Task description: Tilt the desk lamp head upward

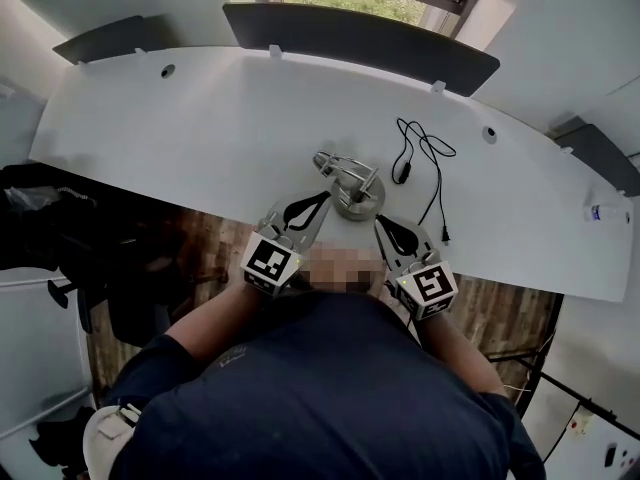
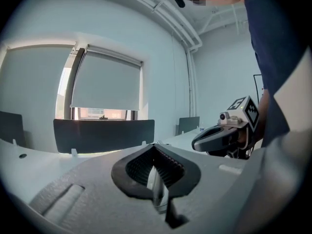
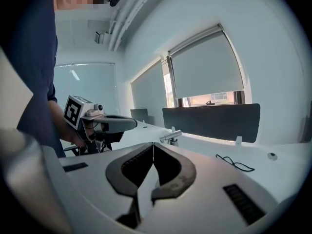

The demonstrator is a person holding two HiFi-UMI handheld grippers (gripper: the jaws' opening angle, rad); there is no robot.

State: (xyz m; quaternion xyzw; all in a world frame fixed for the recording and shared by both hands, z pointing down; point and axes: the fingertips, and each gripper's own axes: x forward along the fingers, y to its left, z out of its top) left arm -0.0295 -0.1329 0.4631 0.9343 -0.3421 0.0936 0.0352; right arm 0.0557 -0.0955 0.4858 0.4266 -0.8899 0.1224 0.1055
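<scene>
**Both hand-held grippers closed, lamp just ahead**

My left hand-held gripper [image 1: 321, 202] has its jaws pressed together with nothing between them. My right hand-held gripper [image 1: 381, 222] is the same.

The lamp [image 1: 350, 188] stands on the white tabletop [image 1: 200, 128] just ahead of both, between their tips. It is slightly right of the left one and slightly left of the right one. The left tip sits just beside the lamp's round base, and I can't tell whether it touches. The right tip is near the base but apart from it. The lamp's head sits low over the base.

A black cable [image 1: 425, 163] lies loose ahead of the right hand-held gripper, on the far side of the lamp from the left one.
</scene>
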